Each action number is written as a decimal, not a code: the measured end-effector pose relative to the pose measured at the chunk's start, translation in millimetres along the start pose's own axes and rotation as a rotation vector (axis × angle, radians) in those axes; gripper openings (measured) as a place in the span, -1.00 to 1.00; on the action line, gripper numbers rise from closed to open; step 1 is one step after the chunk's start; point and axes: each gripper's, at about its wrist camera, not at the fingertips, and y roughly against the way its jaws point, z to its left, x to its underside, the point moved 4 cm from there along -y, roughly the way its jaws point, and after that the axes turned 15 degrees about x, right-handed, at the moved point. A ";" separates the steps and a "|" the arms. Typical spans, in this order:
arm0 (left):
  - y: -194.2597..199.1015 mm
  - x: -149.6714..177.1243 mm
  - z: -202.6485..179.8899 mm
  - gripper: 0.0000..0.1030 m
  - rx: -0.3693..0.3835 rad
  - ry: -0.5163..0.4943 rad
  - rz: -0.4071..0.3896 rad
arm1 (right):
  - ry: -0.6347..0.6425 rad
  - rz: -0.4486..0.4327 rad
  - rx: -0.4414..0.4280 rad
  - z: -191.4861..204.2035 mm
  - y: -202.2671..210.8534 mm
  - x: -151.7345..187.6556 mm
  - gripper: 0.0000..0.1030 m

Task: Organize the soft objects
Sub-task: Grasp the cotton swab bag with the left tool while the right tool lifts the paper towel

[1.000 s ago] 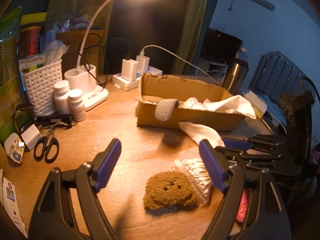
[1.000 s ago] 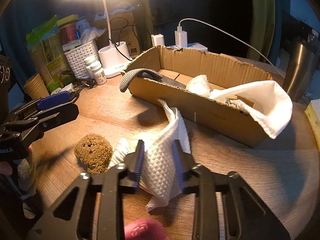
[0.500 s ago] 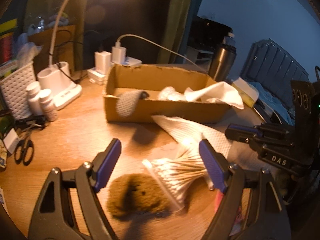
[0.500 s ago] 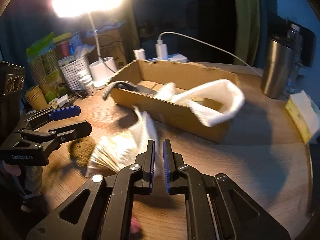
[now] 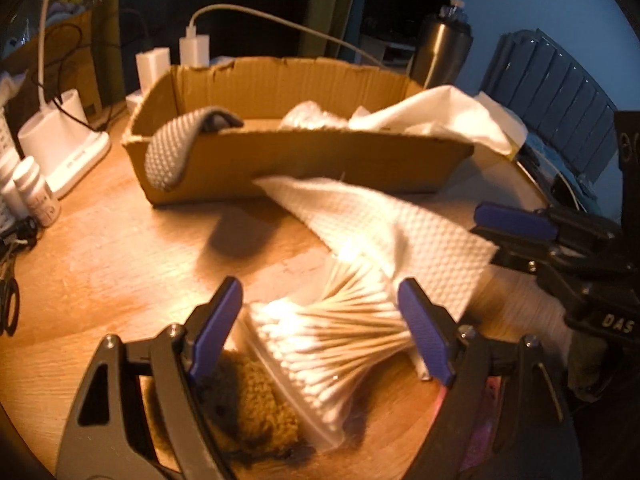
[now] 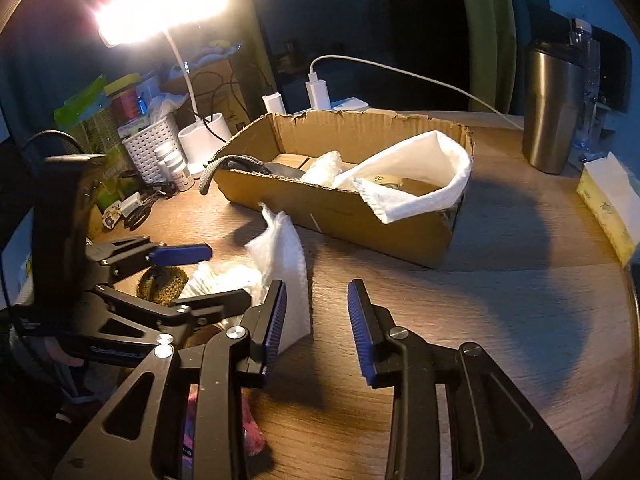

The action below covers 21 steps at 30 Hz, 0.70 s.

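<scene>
Wooden table point(image 6: 500, 320): right hand-held gripper point(image 6: 316, 320) wide open, seemingly brushing cloth point(image 6: 288, 280).

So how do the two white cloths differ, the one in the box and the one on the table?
The smooth white cloth drapes over the cardboard box rim; the textured white cloth lies outside on the table. The first sits apart from both grippers; the second touches the right gripper. Both are white and crumpled.

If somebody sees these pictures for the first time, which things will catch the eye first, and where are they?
The glaring desk lamp at upper left comes first, then the torn cardboard box in the middle of the wooden table, a white cloth draped over its right end. Nearer, a bag of cotton swabs lies between the open fingers of the left gripper, beside a brown plush toy.
</scene>
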 end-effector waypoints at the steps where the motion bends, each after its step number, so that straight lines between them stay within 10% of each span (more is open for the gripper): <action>1: -4.5 0.4 2.3 0.61 0.001 0.008 0.014 | -0.001 0.001 0.000 -0.2 -0.9 -0.2 -0.34; 21: -10.3 7.7 7.4 0.42 0.081 0.017 0.034 | 0.027 0.010 -0.101 31.7 -16.8 -13.7 -0.16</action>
